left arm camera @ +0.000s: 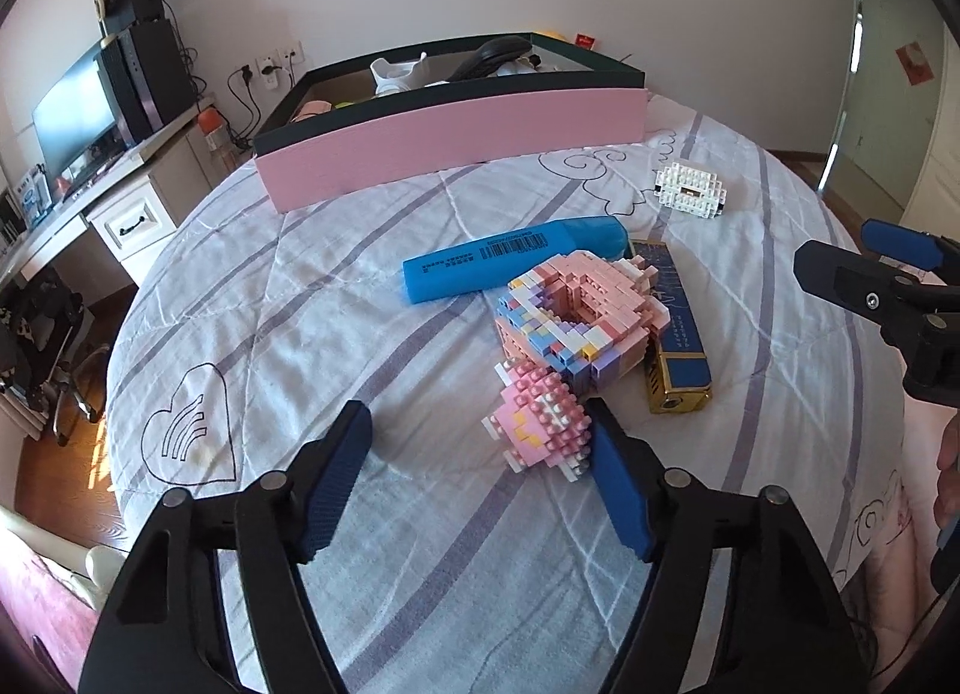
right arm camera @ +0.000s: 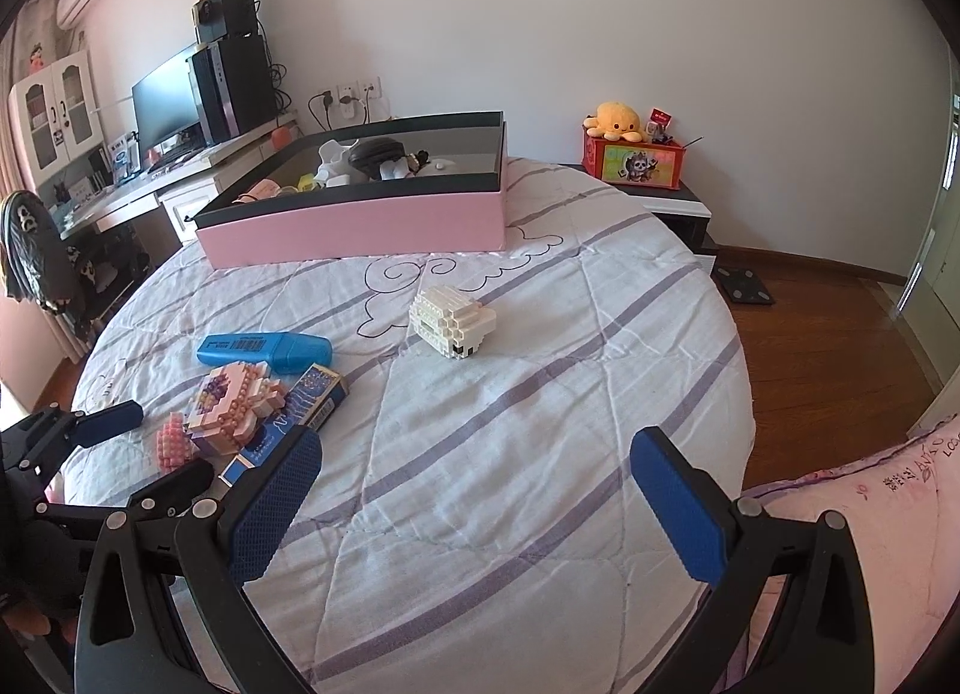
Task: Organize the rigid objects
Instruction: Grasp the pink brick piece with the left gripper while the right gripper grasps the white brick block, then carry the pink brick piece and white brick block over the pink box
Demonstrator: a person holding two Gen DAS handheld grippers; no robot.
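Hovering low over the bed (left arm camera: 240,298) with jaws spread wide and nothing between them, left hand-held gripper (left arm camera: 480,454) lined up on the small pink brick model (left arm camera: 540,430), right blue pad (left arm camera: 618,484) just beside or touching it; probably the next piece to lift. Lying clustered close ahead: larger pastel brick model (left arm camera: 576,322), blue highlighter (left arm camera: 510,259) and dark blue-and-gold box (left arm camera: 678,346), touching one another, presumably gathered for sorting. Sitting well apart toward the far side, white brick model (right arm camera: 450,322). Held wide and empty over bare quilt, right hand-held gripper (right arm camera: 474,496), apparently waiting its turn. Resting at the bed's far edge, open pink-sided box (right arm camera: 360,226), likely the destination, already containing a dark computer mouse (right arm camera: 375,151), white items and small oddments too jumbled to name.
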